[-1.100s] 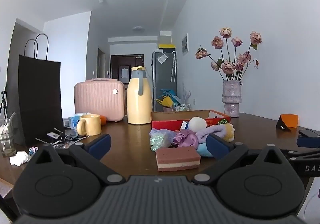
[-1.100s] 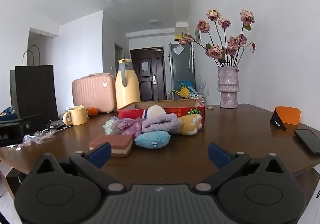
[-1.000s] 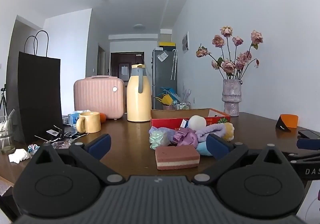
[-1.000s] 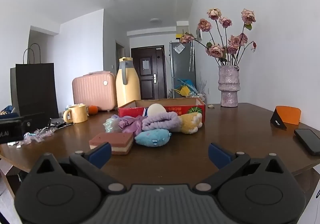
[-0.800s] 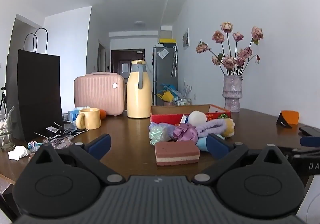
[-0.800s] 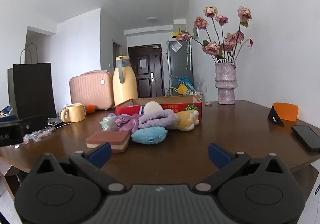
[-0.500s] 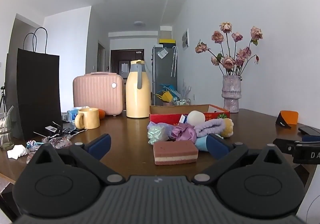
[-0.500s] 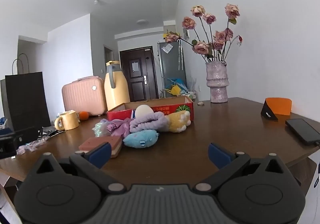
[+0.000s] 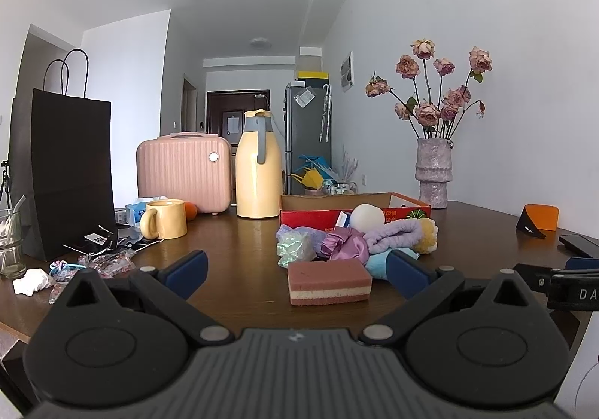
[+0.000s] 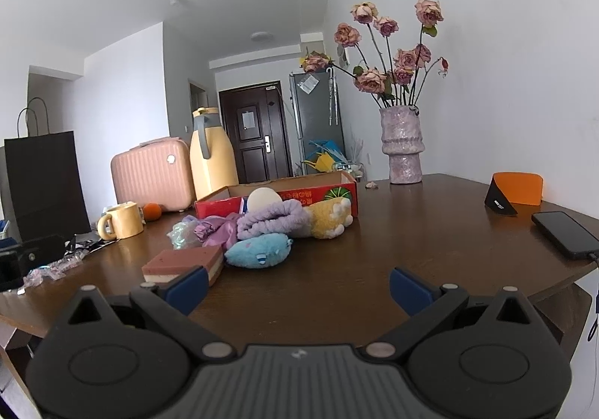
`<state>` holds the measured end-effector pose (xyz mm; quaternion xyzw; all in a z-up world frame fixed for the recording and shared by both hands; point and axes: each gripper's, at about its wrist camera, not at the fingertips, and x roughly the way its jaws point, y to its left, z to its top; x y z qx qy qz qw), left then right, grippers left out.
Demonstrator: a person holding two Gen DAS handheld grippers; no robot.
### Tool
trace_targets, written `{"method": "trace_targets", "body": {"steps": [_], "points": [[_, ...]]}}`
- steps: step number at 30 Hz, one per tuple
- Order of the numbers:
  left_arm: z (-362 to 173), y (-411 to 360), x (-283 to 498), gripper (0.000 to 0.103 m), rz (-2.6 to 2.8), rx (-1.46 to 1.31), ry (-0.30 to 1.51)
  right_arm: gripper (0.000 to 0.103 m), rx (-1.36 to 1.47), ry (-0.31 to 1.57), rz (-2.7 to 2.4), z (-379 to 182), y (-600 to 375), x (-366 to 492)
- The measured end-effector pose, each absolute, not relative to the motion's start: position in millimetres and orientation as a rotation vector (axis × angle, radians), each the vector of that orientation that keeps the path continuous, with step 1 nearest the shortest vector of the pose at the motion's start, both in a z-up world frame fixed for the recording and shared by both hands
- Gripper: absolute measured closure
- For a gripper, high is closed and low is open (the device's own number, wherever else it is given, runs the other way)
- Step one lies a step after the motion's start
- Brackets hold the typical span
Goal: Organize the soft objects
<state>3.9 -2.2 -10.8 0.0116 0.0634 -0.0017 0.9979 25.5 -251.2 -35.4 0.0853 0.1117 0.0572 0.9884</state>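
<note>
A heap of soft things lies on the brown table in front of a red cardboard box [image 9: 310, 219] [image 10: 329, 192]: a pink layered sponge [image 9: 329, 281] [image 10: 183, 263], a blue plush [image 10: 258, 250], a purple headband [image 9: 393, 234] [image 10: 273, 219], a shiny purple scrunchie [image 9: 342, 245], a green mesh puff [image 9: 294, 247], a yellow plush [image 10: 329, 219] and a white ball [image 9: 368, 217] [image 10: 264, 199]. My left gripper [image 9: 295, 269] stands open just short of the sponge. My right gripper [image 10: 297, 288] is open over bare table, nearer than the blue plush. Both hold nothing.
On the left stand a yellow mug [image 9: 164, 219], a pink case [image 9: 183, 172], a yellow thermos [image 9: 258, 176], a black paper bag [image 9: 63, 172] and loose wrappers [image 9: 101, 262]. A vase of dried roses [image 10: 402, 146], an orange stand [image 10: 518, 192] and a phone [image 10: 565, 234] sit on the right.
The right gripper has swung right and tilted down, so the heap now sits further left and more table shows. The left gripper has barely shifted. Both stay open.
</note>
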Motion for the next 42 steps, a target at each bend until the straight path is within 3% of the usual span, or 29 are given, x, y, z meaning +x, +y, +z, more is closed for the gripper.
{"method": "trace_targets", "body": {"steps": [42], "points": [[-10.2, -3.5, 5.1, 0.0, 0.003, 0.025, 0.137, 0.0, 0.155, 0.218, 0.124, -33.3, -249.2, 26.2]]}}
